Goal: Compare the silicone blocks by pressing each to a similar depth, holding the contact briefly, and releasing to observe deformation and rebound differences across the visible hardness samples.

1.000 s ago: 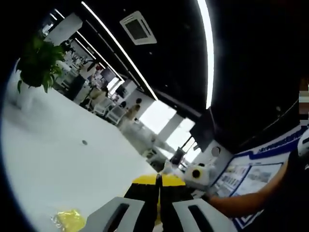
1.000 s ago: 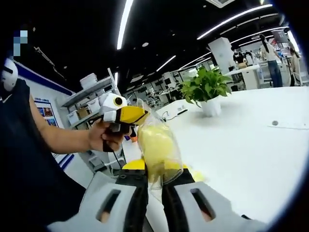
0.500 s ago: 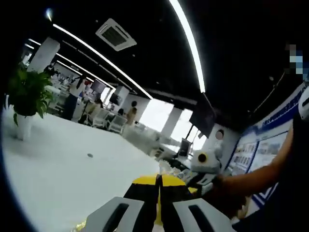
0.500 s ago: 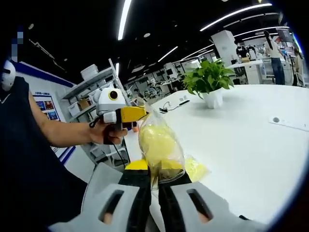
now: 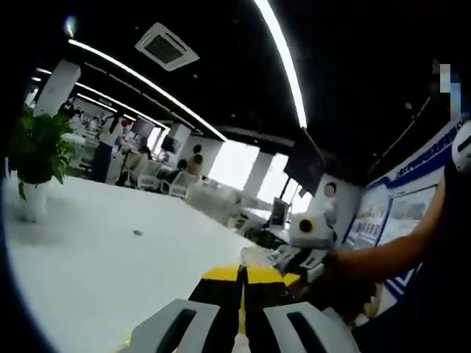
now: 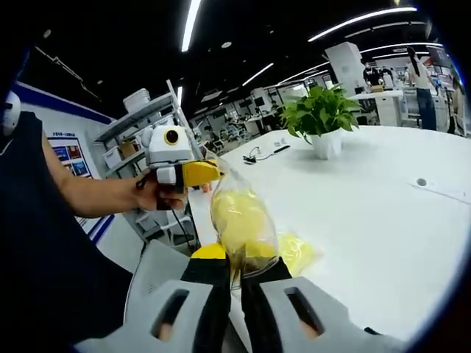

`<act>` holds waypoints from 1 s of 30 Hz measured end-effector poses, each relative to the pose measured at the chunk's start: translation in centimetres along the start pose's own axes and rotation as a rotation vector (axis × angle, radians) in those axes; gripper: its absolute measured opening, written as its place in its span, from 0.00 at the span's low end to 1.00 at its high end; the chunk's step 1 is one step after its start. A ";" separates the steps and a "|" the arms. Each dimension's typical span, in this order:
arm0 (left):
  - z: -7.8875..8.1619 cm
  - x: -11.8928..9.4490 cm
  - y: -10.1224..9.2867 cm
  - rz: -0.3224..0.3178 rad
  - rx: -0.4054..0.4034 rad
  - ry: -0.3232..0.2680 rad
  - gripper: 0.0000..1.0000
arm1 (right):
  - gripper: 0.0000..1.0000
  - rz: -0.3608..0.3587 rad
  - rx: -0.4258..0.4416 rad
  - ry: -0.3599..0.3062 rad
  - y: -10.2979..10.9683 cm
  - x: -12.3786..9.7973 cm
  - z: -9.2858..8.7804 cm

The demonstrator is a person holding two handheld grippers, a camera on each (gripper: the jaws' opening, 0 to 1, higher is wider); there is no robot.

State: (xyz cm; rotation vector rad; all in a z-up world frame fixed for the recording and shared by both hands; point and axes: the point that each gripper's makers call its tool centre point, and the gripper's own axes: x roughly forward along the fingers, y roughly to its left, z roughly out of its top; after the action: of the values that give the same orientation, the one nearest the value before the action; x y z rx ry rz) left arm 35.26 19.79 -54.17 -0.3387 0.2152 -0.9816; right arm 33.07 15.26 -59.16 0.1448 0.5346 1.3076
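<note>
Bagged yellow block (image 6: 239,220) in right claw (image 6: 237,268)

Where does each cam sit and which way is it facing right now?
Left gripper view: on the left gripper, jaws together; looks along the white table and up to the ceiling; forearm at right.
Right gripper view: on the right gripper, clamping a yellow bagged block; looks across the table; hand with left gripper ahead.
Shared: table, potted plant.

Left gripper (image 5: 241,276) closed; right gripper (image 6: 235,268) clamped.

Bagged yellow silicone block (image 6: 239,224) held upright above another (image 6: 294,252).
</note>
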 end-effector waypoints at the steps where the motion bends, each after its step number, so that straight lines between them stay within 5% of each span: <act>1: 0.0 -0.1 0.2 0.006 0.000 0.000 0.00 | 0.00 0.001 -0.018 0.003 0.0 0.1 -0.1; 30: -1.0 -0.3 0.0 0.046 0.075 0.028 0.00 | 0.00 0.013 -0.028 0.013 0.1 0.1 -1.0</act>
State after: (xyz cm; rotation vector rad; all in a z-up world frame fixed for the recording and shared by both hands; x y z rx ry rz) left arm 34.75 19.87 -55.10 -0.2511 0.2101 -0.9464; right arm 32.58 15.20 -60.05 0.1168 0.5271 1.3294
